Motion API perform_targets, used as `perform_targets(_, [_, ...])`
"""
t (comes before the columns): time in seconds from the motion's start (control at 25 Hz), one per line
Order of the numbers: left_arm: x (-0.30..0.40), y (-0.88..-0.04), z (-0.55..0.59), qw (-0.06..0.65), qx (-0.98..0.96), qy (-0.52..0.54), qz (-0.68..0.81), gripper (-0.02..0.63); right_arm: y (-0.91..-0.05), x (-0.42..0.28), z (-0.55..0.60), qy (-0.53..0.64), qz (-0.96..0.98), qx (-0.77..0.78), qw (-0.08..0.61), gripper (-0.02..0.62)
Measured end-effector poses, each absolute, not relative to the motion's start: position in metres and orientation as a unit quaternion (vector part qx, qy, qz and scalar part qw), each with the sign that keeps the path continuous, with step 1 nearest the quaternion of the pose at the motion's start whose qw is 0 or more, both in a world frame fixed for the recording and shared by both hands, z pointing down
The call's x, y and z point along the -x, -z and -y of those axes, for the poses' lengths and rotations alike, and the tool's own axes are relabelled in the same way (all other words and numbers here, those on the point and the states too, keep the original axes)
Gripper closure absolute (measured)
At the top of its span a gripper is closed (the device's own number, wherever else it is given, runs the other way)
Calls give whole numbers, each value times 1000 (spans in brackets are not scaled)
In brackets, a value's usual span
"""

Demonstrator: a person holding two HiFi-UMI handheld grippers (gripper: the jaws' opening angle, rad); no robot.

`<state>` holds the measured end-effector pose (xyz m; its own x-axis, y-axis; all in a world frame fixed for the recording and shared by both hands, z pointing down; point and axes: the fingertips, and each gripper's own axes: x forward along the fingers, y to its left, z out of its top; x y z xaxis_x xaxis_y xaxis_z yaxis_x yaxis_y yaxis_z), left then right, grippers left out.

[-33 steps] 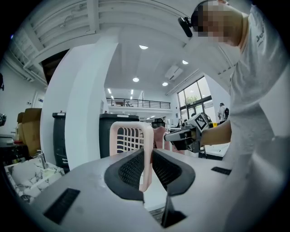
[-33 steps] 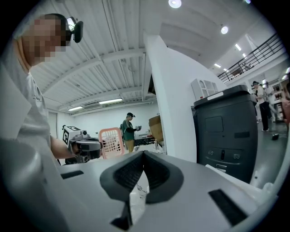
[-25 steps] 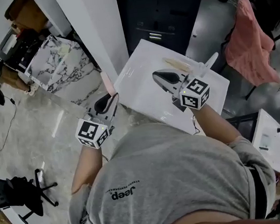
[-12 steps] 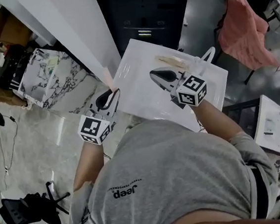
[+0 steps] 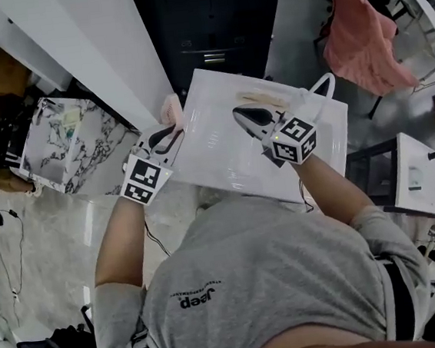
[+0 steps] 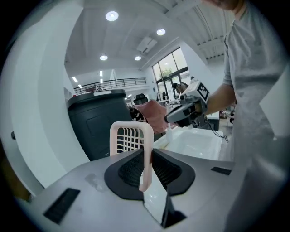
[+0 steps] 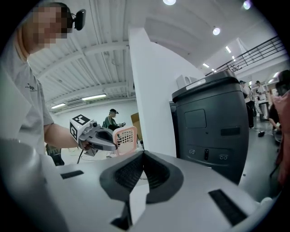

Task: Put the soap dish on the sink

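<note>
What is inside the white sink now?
The visible part of the sink shows only white surface, with a pale beige thing at its far edge. The right gripper covers part. The soap dish, held by the left gripper, is not inside.

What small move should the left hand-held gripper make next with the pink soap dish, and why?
Probably carry it a little further over the sink and lower it. The left hand-held gripper pinches the soap dish upright between its jaws, and in the head view the dish hangs just outside the sink's left edge, not yet resting on it.
</note>
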<state>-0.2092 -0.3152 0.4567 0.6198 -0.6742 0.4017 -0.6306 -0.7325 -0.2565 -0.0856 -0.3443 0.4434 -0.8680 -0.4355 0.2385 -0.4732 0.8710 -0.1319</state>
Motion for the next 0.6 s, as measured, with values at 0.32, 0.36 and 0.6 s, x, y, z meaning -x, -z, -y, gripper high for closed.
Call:
perform_targets(0.32, [205,-521,379,77,876,387,-278,546,-474,92,381,-87,950,-285,96,543])
perform_targets(0.36, [203,-531,387,84,871,404,-268,546,-480,92,385,-88,948,-289,97,543])
perform_targets(0.6, [184,-589,429,119,839,492,-201,545,-519,84,409,-104,940,-308,106,543])
